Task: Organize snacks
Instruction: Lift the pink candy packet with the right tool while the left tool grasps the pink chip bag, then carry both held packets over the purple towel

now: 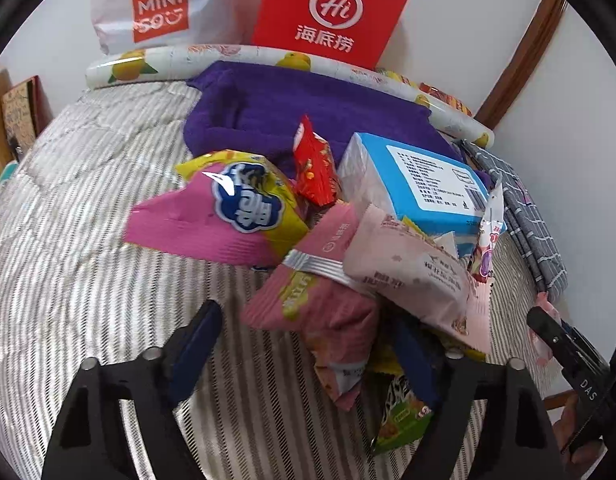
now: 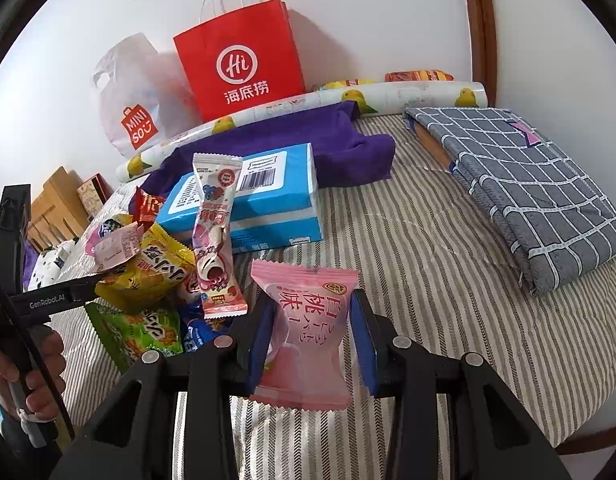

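Two bags (image 2: 240, 60) (image 2: 138, 126) read "Hi" and "MINISO"; gripper (image 2: 56, 300) reads "GenRobot.AI".

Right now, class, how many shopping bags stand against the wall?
2: the red paper bag stands upright in the middle; the white plastic bag leans directly left of it. None seems hidden.

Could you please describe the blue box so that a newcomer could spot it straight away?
Find the red paper bag against the wall, then the purple cloth lying before it. The blue box rests at that cloth's front edge, behind the heap of snack packets: the only rigid carton there, with a white barcode label.
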